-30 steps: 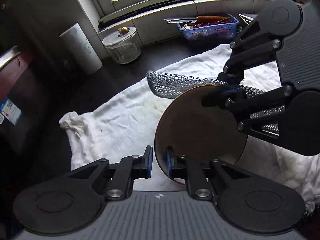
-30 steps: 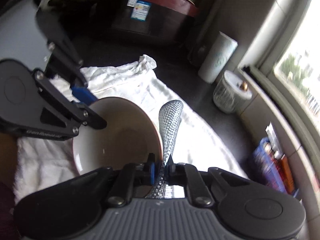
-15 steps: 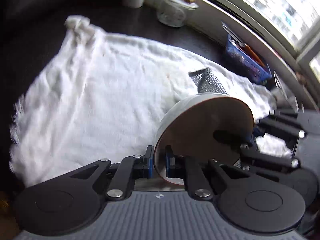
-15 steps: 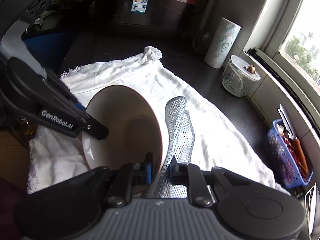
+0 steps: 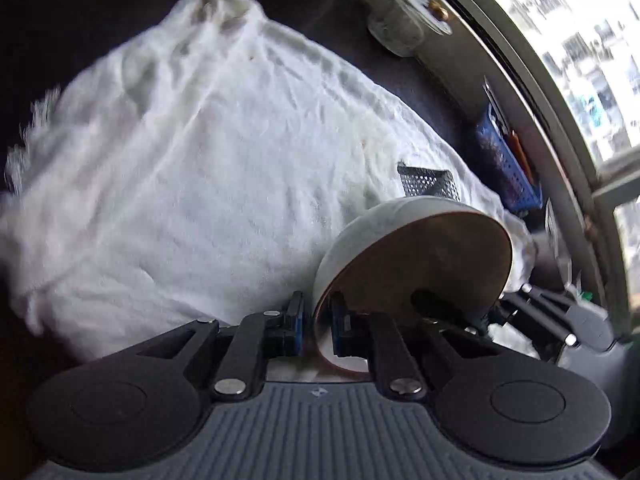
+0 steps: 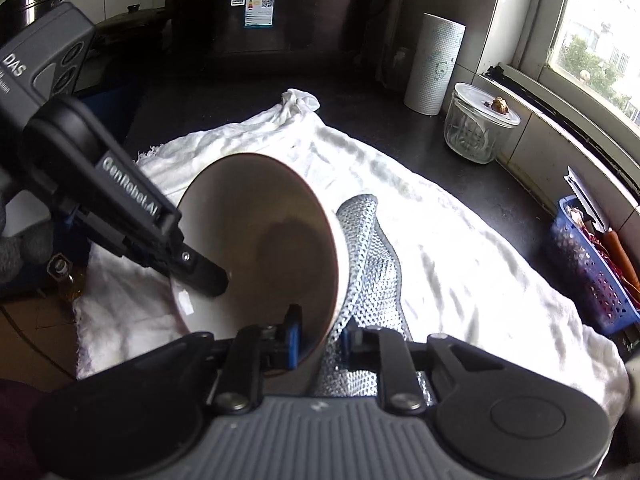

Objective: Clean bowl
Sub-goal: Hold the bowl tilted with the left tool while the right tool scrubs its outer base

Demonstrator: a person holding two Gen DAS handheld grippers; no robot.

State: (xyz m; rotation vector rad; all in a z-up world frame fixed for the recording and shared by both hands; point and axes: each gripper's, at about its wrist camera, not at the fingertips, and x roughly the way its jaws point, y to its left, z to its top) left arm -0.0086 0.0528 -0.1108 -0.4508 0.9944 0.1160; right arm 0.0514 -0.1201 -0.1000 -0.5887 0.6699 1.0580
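A bowl (image 5: pixel 420 256), white outside and brown inside, is held on edge above a white cloth (image 5: pixel 200 168). My left gripper (image 5: pixel 318 326) is shut on the bowl's rim. My right gripper (image 6: pixel 320 334) is shut on a silver mesh scrubbing cloth (image 6: pixel 368 264) and pinches the bowl's rim (image 6: pixel 276 236) through it; the mesh lies against the bowl's outside. The tip of the mesh (image 5: pixel 426 180) shows behind the bowl in the left wrist view. The left gripper's finger (image 6: pixel 200 272) reaches into the bowl in the right wrist view.
The white cloth (image 6: pixel 460 248) covers a dark counter. A glass jar (image 6: pixel 478 128), a paper towel roll (image 6: pixel 434 64) and a blue basket (image 6: pixel 592 268) stand along the window side. A large dark red pot (image 6: pixel 272 8) stands at the back.
The bowl has tilted and turned in the grippers. The left wrist view has swung toward the window. The mesh cloth has slid along the bowl's outside.
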